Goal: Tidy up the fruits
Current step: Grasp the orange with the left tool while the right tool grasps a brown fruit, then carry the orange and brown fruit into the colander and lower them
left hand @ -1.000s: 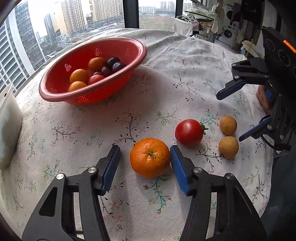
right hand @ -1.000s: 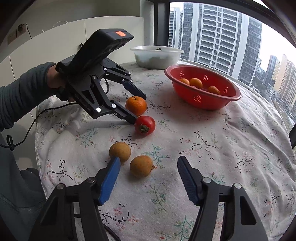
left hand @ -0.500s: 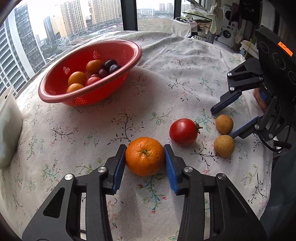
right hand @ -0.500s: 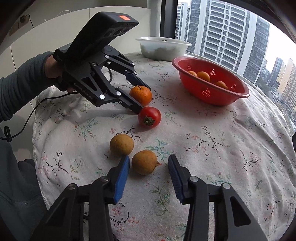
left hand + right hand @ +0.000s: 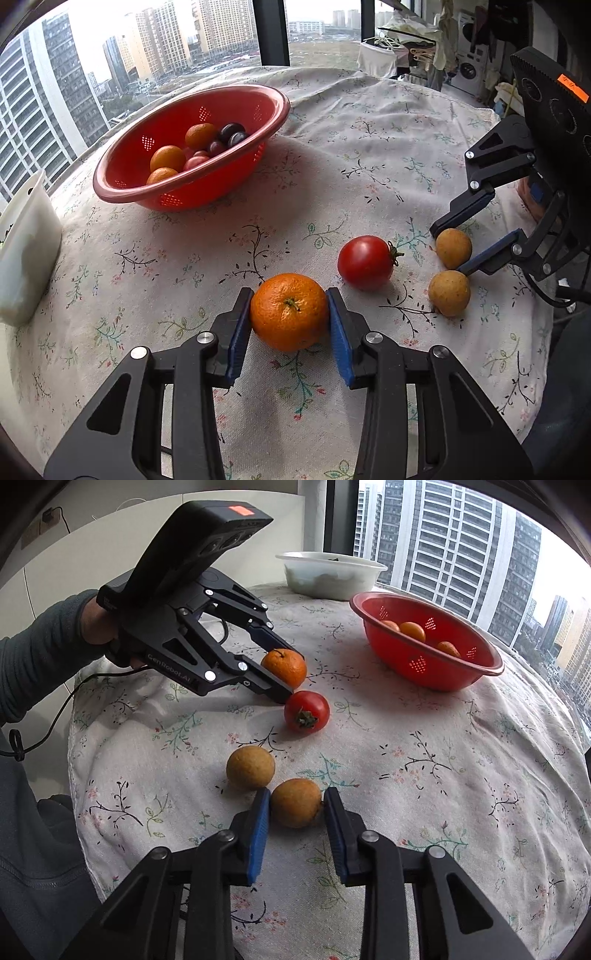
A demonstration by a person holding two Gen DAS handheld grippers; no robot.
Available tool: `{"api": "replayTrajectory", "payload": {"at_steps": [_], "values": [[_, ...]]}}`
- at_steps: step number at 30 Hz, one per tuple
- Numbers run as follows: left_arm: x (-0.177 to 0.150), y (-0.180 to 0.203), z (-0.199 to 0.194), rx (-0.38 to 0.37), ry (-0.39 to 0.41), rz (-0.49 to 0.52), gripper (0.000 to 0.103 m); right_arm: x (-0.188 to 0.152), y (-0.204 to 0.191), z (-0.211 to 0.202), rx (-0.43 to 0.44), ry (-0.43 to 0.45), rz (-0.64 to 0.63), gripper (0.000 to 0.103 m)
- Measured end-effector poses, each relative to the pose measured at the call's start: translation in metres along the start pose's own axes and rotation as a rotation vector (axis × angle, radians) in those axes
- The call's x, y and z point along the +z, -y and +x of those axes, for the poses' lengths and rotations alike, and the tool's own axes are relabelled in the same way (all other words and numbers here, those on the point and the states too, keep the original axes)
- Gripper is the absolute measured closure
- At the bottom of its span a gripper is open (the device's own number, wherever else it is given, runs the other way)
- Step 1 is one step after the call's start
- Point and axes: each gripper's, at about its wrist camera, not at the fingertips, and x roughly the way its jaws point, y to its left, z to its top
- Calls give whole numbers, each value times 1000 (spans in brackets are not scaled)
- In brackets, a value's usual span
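Left wrist view takes in the counter (image 5: 369,122) under its flowered cloth, with the red colander (image 5: 192,147) standing at the far left of it, already holding several small oranges, a tomato and dark plums; a white tub (image 5: 26,251) sits at the left edge. Every loose fruit lies on the near side, well apart from the colander, so each carry, I judge, runs up and away from the person toward that bowl, and the left hand is the nearer to it. The left gripper (image 5: 290,325) has its blue pads pressed against both sides of the mandarin (image 5: 290,312), which rests on the cloth with its stem up. Just right of it sits the tomato (image 5: 365,262), untouched. In the right wrist view the right gripper (image 5: 297,812) is closing on the nearer longan (image 5: 295,803), both pads at its flanks and the fruit squarely between them. The second longan (image 5: 250,767) lies just beside its left finger, near enough to be nudged when the lift begins.
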Motion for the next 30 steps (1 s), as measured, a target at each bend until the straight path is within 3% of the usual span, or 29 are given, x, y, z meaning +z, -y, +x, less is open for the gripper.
{"api": "replayTrajectory", "payload": {"at_steps": [19,30], "values": [[20,-15,-23,72,62,-34,66,26,33,-28,-68,97,64,71],[49,-29,-22,104,90,-38,66,65,54,-37,-109,162,59,71]]}}
